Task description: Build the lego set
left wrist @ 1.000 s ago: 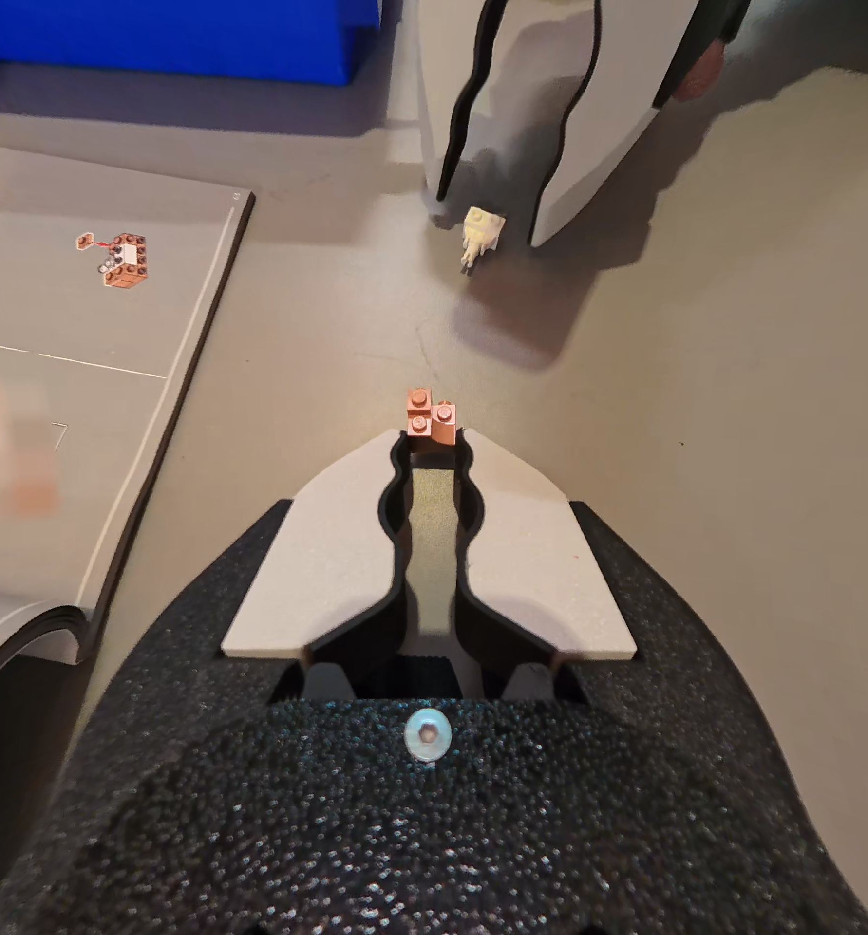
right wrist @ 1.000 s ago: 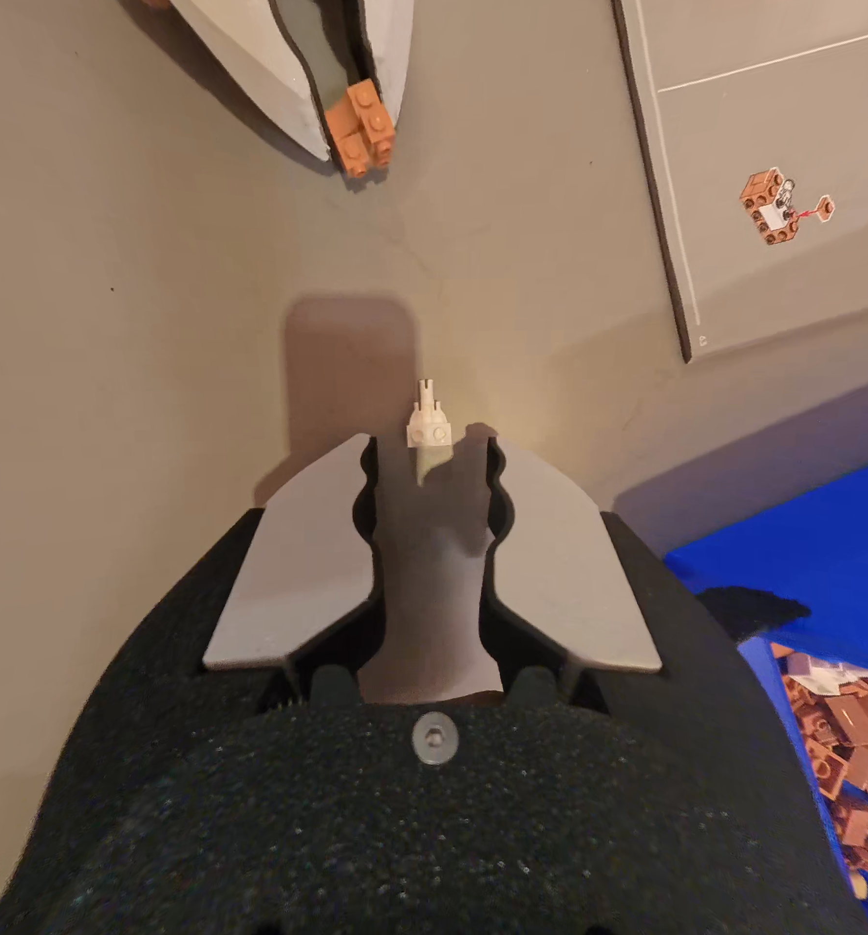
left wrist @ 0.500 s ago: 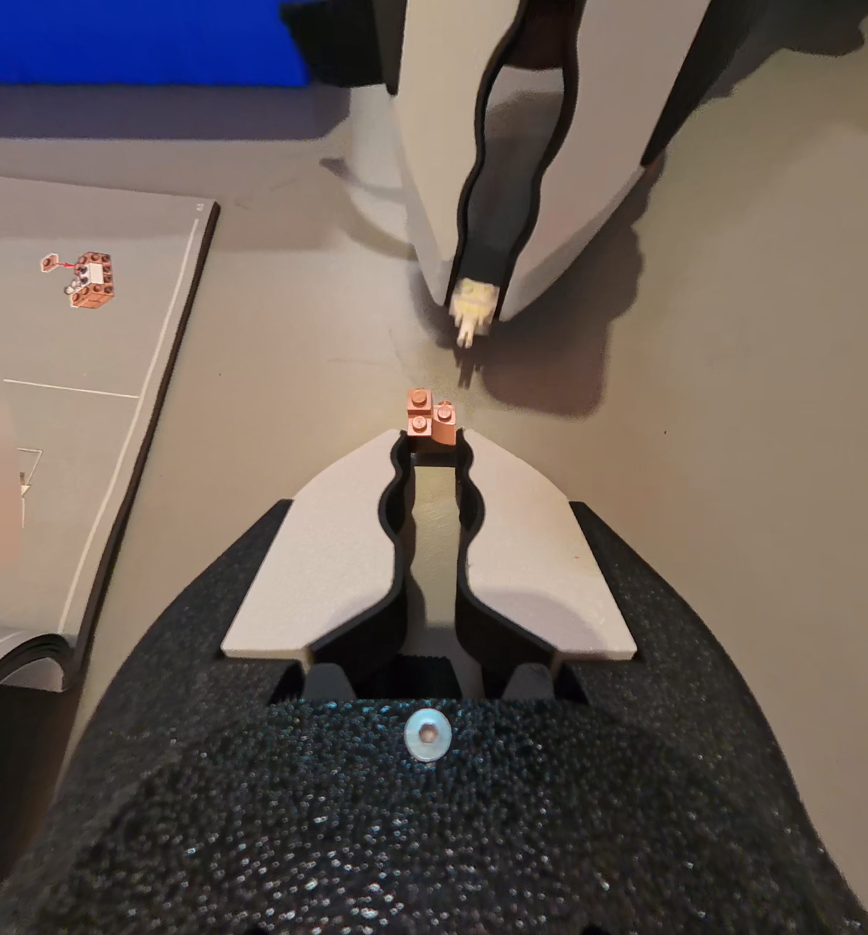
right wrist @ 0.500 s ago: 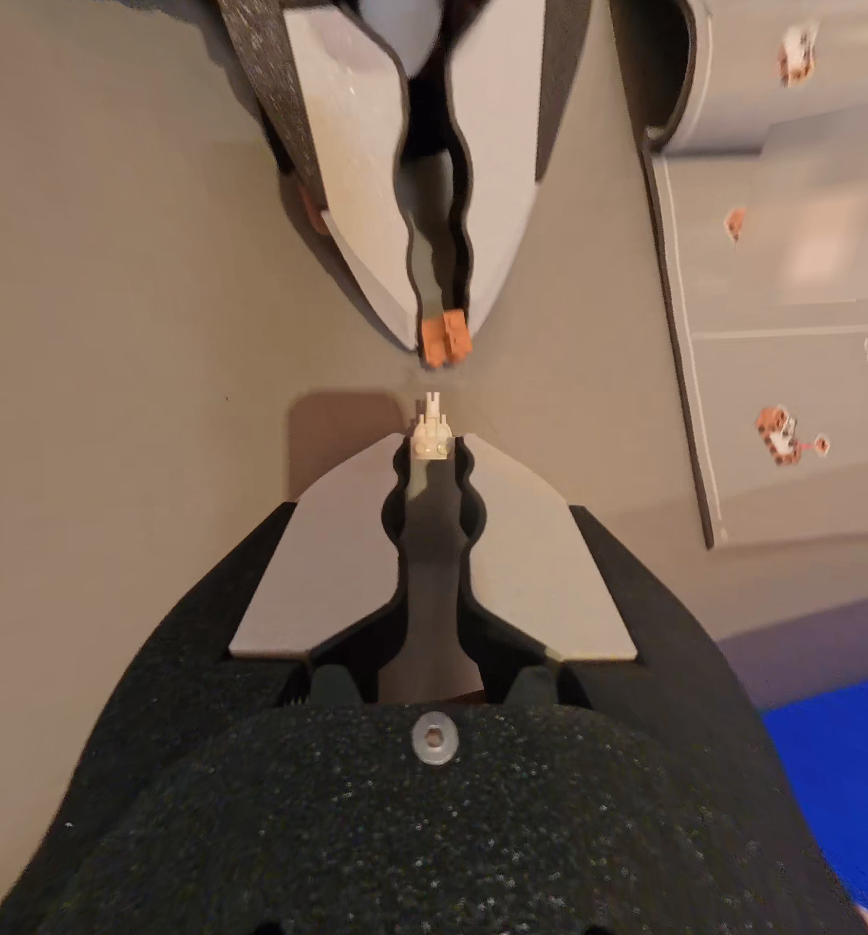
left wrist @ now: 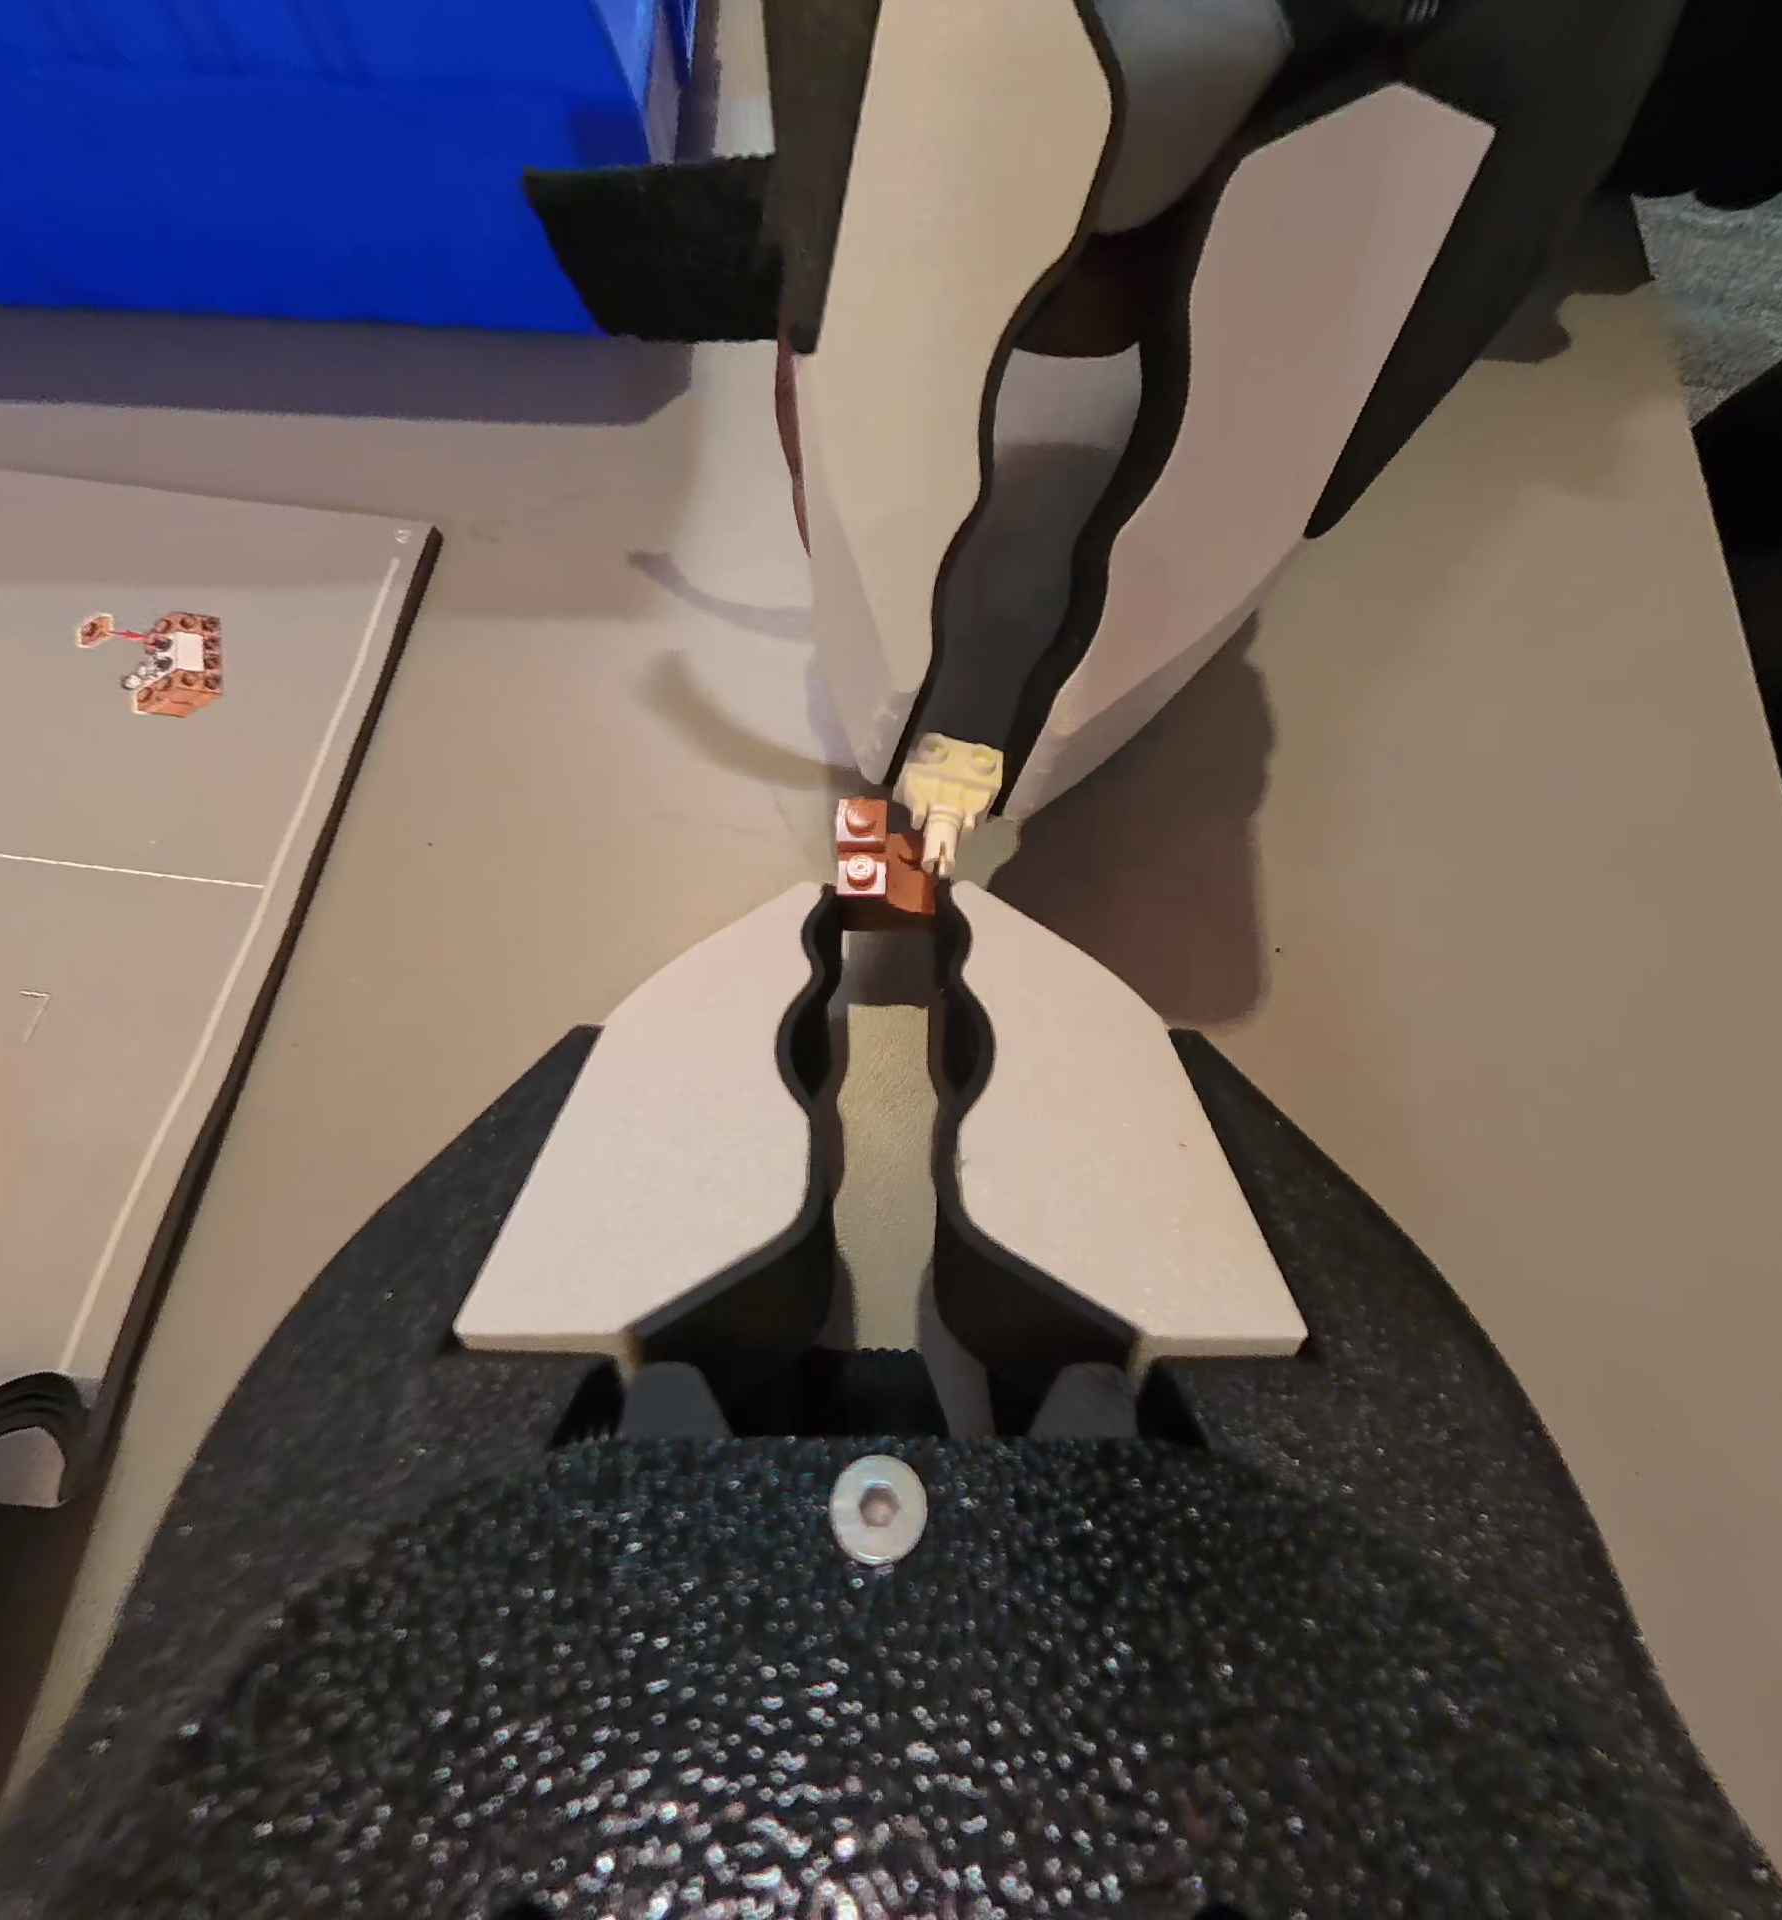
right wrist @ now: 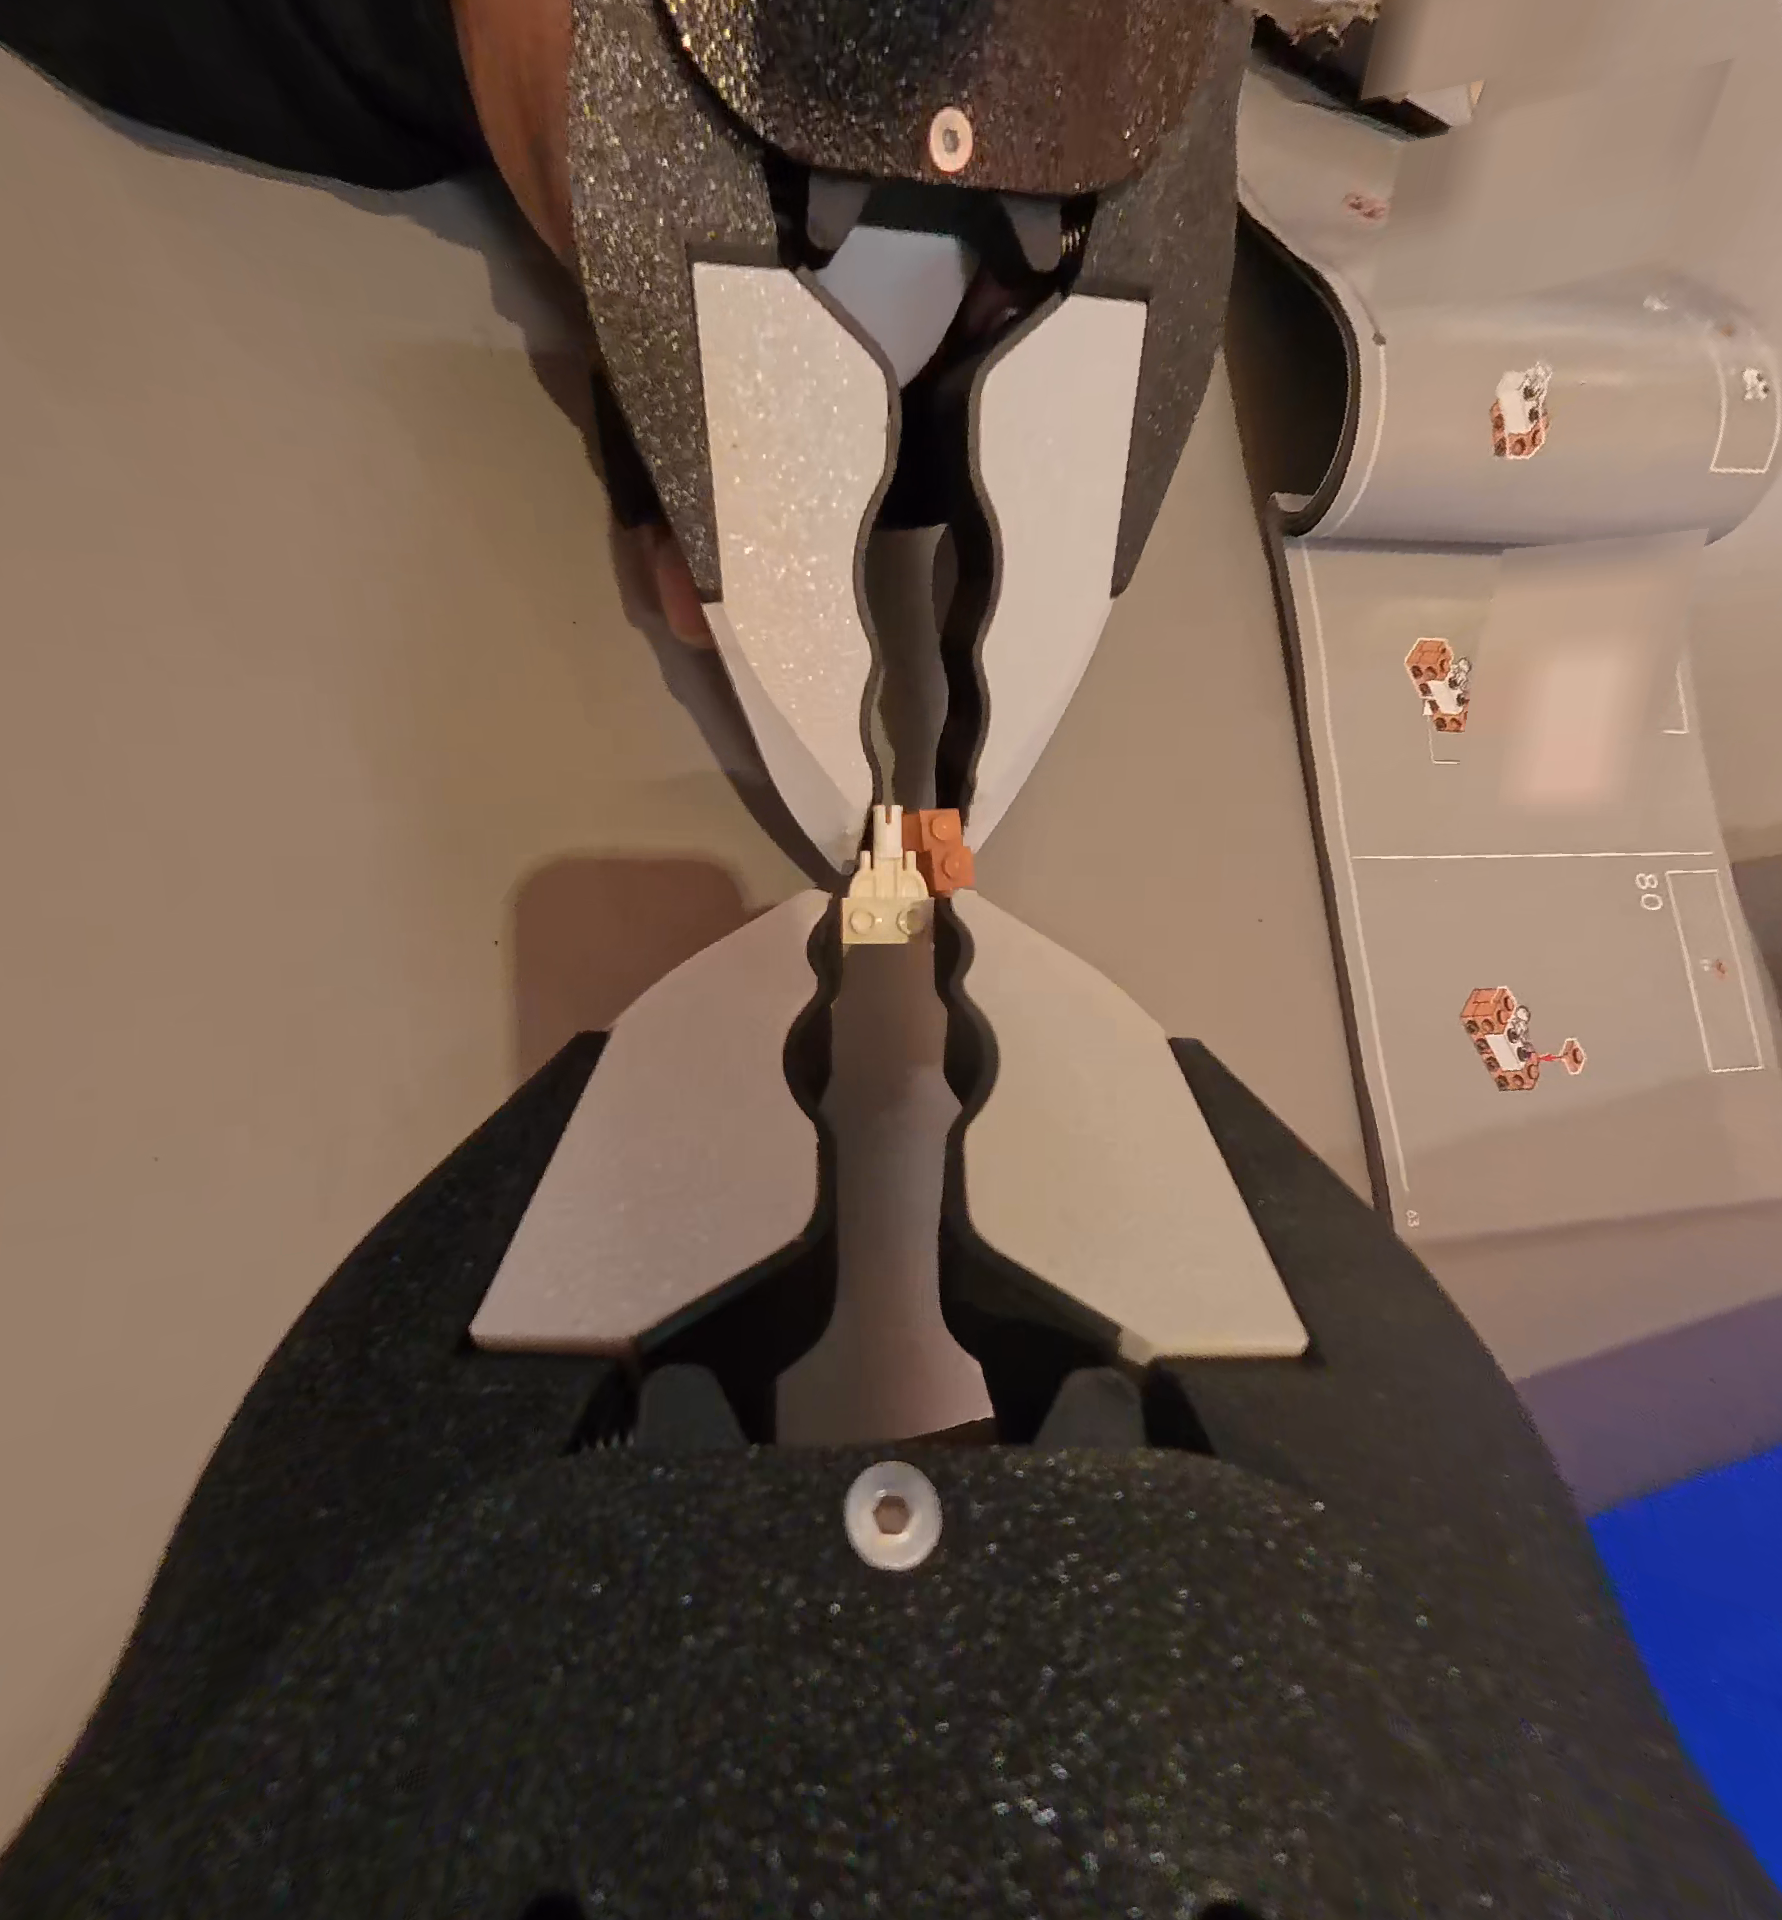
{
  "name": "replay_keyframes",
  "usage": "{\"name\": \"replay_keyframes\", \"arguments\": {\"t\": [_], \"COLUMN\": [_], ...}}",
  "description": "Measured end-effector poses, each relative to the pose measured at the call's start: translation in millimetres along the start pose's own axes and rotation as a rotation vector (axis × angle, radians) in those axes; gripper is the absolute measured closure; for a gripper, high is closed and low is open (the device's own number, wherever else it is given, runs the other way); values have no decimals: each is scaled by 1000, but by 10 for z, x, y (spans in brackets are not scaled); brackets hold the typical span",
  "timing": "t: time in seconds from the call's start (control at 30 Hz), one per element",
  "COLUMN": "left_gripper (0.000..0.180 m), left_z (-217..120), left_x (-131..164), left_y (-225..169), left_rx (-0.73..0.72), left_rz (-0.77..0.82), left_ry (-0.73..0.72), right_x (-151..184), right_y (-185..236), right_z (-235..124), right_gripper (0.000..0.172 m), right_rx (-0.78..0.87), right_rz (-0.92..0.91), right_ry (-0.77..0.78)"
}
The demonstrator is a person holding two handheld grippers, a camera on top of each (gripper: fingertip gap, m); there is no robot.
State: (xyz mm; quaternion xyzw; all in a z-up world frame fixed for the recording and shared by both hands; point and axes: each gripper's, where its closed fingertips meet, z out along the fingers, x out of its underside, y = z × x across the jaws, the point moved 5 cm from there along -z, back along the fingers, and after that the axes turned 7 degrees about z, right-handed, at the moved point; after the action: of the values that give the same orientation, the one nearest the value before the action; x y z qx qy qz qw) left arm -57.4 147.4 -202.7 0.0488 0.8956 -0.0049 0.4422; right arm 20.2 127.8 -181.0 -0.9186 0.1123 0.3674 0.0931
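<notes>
Left wrist view: the left gripper (left wrist: 887, 909) is clamped on a brown stepped brick piece (left wrist: 879, 868), studs facing up, long axis along the fingers. The right gripper (left wrist: 954, 774) opposite clamps a cream pin piece (left wrist: 951, 784); its pin points at the brown piece and touches it. An instruction booklet (left wrist: 139, 935) lies left, a blue bin (left wrist: 274, 156) behind.

Right wrist view: the cream pin piece (right wrist: 887, 904) points away, alongside the brown stepped brick piece (right wrist: 944, 852), above the grey table (right wrist: 243, 831).

Glossy plastic bricks (left wrist: 885, 871), matt paper booklet (left wrist: 139, 935) (smooth), grainy grey table (left wrist: 1489, 1039).
</notes>
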Motion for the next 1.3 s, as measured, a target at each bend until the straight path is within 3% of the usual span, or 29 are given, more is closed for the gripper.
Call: {"name": "replay_keyframes", "arguments": {"t": [0.6, 1.3], "left_gripper": [164, 164], "left_z": [-47, -26], "left_x": [-17, 16], "left_y": [51, 57], "left_rx": [29, 8], "left_rz": [-89, -81], "left_ry": [-61, -20], "right_x": [-44, -21], "right_y": [-12, 14], "right_z": [8, 67], "right_gripper": [155, 155], "right_rx": [108, 198], "right_rz": [-54, -154], "right_ry": [-53, -92]}}
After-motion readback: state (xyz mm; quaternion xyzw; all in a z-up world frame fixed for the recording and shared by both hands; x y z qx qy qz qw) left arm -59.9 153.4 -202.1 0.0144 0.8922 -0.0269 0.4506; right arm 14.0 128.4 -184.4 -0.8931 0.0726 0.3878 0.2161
